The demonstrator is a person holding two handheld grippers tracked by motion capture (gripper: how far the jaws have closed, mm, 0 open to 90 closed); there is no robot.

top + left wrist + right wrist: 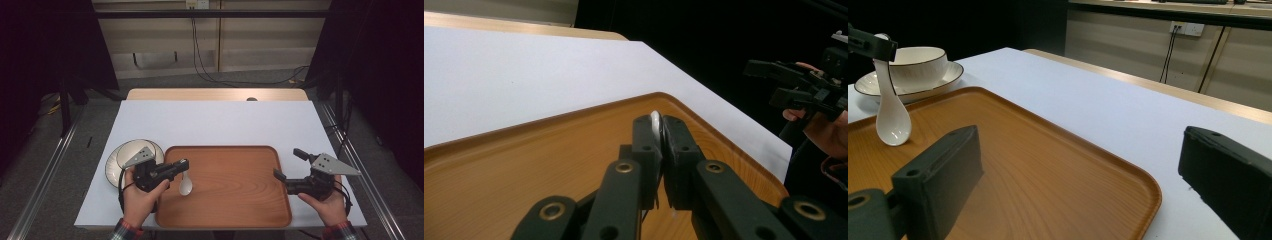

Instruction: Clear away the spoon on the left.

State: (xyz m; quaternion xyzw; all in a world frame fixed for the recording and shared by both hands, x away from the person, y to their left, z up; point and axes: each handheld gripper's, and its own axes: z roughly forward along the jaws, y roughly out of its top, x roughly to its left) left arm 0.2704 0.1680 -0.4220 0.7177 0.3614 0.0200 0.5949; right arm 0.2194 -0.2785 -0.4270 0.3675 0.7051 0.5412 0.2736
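Spoon held over wooden tray
Left tongs clamp the spoon's handle; right tongs gape wide and bare above the tray's right edge, bowl nearby.

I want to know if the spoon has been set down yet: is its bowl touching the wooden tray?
Cannot tell. In the right gripper view the spoon hangs from the left gripper with its bowl low over the tray, but no gap or contact shows plainly.

White ceramic spoon: glossy, short-handled, with a deep rounded bowl. It hangs nearly upright, bowl end down, handle end up and clamped. Position: above the near-left part of the wooden tray, just right of the bowl and plate. Whether the bowl end touches the tray cannot be determined.
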